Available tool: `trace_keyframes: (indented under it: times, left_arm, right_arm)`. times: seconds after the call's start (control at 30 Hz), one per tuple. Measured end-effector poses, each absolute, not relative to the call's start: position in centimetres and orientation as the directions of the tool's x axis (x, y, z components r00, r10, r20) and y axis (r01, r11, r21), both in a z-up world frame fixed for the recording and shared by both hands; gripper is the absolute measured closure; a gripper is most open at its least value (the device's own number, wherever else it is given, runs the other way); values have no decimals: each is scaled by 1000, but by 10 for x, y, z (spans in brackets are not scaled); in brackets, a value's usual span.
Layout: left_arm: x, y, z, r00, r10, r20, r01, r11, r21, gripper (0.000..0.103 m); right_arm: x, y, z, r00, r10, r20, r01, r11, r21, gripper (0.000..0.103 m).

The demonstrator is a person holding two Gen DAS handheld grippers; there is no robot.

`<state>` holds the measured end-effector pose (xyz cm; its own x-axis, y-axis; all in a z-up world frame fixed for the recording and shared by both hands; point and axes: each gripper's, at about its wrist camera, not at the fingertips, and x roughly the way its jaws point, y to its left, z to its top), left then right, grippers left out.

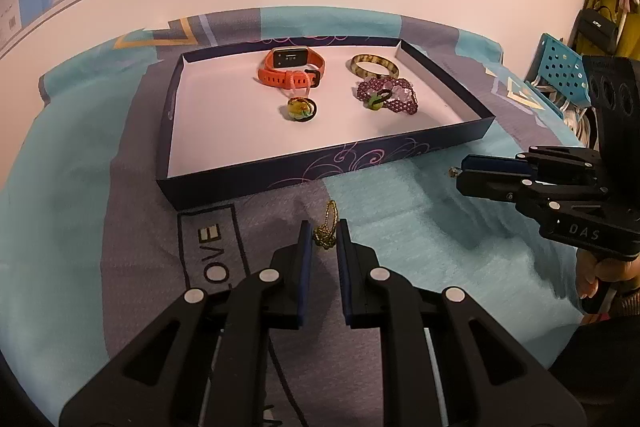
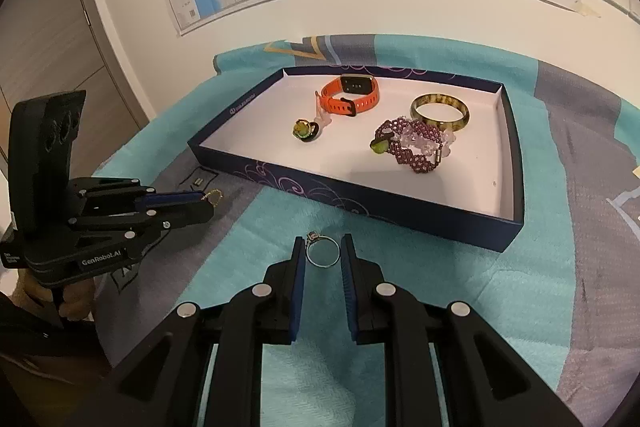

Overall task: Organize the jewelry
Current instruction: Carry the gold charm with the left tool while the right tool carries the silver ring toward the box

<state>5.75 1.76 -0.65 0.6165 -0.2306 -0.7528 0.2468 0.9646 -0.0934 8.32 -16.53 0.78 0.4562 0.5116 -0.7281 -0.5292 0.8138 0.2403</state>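
Jewelry is lying partly in the tray and partly in the jaws. Between the left gripper's (image 1: pixel 323 229) nearly closed jaws a gold chain (image 1: pixel 326 229) is sitting pinched, its loop sticking up past the fingertips. The right gripper (image 2: pixel 323 247) is holding a silver ring (image 2: pixel 321 253) with a small stone between its jaws, the pads pressing on its rim.

Beyond both sets of jaws the dark blue tray (image 2: pixel 400 205) is resting on the teal and grey cloth (image 1: pixel 420 219), its near wall standing just ahead of the fingertips. Inside it an orange watch (image 1: pixel 294 69), a mottled bangle (image 1: pixel 374 65), a purple beaded bracelet (image 1: pixel 390 95) and a round green and yellow piece (image 1: pixel 301 109) are lying toward the far half; the near half of the white floor is lying bare. A pale pink piece is peeking out from under the watch strap, too hidden to name.

From the left wrist view the right gripper (image 1: pixel 460 174) is showing side-on, with only a speck of the ring visible at its tip.
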Motion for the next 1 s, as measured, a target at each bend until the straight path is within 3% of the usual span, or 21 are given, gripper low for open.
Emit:
trace_keyframes:
  times: [1.0]
  left_arm:
    - [60,8,10,643,-254,-723,273,957,-93,90]
  right_arm:
    - [88,-175,17,465,547,-696,-524,804,282,87]
